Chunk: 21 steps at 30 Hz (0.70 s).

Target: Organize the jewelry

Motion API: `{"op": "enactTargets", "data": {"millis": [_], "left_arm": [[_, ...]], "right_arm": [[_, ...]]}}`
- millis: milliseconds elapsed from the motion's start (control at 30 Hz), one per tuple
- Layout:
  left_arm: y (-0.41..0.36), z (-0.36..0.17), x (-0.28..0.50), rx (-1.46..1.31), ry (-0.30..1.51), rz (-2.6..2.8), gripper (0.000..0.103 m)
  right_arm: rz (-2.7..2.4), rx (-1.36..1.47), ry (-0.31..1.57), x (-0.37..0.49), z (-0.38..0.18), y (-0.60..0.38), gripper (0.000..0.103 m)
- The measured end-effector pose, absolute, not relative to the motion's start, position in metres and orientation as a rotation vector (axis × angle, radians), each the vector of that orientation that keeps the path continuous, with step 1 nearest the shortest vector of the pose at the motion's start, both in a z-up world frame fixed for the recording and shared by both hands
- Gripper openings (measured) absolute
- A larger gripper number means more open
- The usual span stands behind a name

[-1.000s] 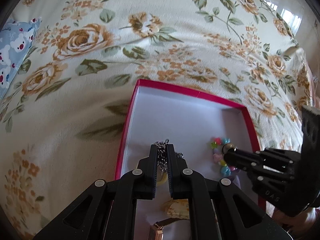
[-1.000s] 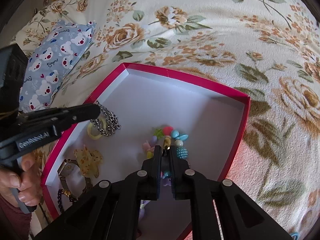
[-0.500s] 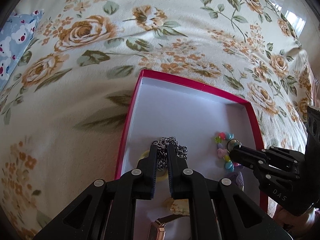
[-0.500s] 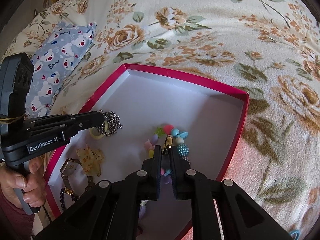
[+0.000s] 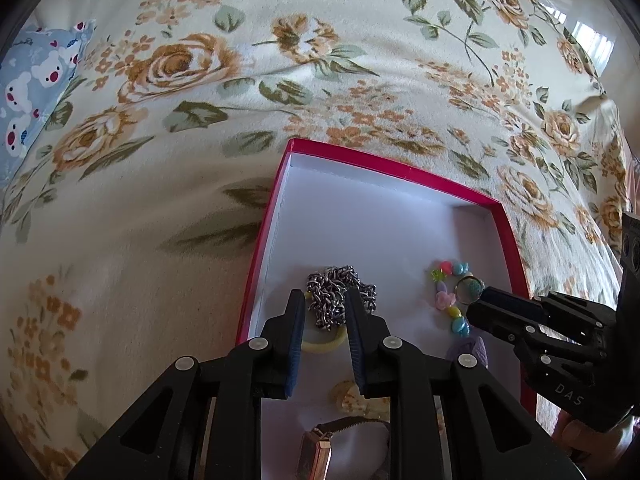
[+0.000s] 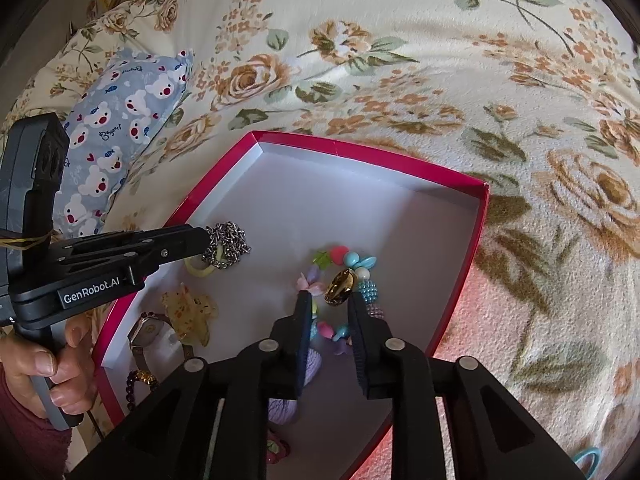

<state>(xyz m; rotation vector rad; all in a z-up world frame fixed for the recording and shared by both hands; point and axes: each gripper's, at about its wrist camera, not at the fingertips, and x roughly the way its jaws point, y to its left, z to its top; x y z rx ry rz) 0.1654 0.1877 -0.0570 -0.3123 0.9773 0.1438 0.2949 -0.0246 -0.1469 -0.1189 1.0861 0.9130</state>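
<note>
From my left wrist view, the left gripper has its jaws parted a moderate way, with the silver chain lying heaped on the box floor between the tips and over a yellow ring band. I judge the chain is let go rather than pinched, since both pads stand off it. At 6 o'clock below my fingers sit a rose-gold watch and a pale yellow hair clip.

Moving right, the bead bracelet lies at about 3 o'clock from the chain, well apart from it. The right gripper is also part open, and the gold ring rests on the beads just ahead of its tips, apparently free. A purple tassel lies under that gripper.

By my reading, most pieces are already inside the red box. One blue hoop shows on the floral bedspread at 5 o'clock, outside the box; I cannot tell what it is.

For room, the far half of the box floor toward 12 o'clock is bare white. The left wall sits close beside my left fingers, so I would back out toward 6 o'clock. The bear-print pillow lies at 10 o'clock, well clear.
</note>
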Motion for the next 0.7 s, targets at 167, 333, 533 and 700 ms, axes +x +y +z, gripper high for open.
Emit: {"op": "enactTargets", "data": {"millis": [167, 333, 533, 700], "left_arm": [[0.188, -0.056, 0.164, -0.318, 0.975, 0.144, 0.028], [0.189, -0.053, 0.162, -0.32, 0.971, 0.147, 0.03], [0.187, -0.046, 0.155, -0.307, 0.954, 0.148, 0.037], [0.186, -0.038, 0.145, -0.306, 0.93, 0.155, 0.051]], "right_arm": [[0.917, -0.124, 1.082, 0.292, -0.145, -0.026, 0.027], [0.918, -0.119, 1.078, 0.291, -0.143, -0.028, 0.027], [0.924, -0.105, 1.061, 0.288, -0.137, -0.031, 0.027], [0.925, -0.085, 1.039, 0.283, -0.13, -0.037, 0.039]]}}
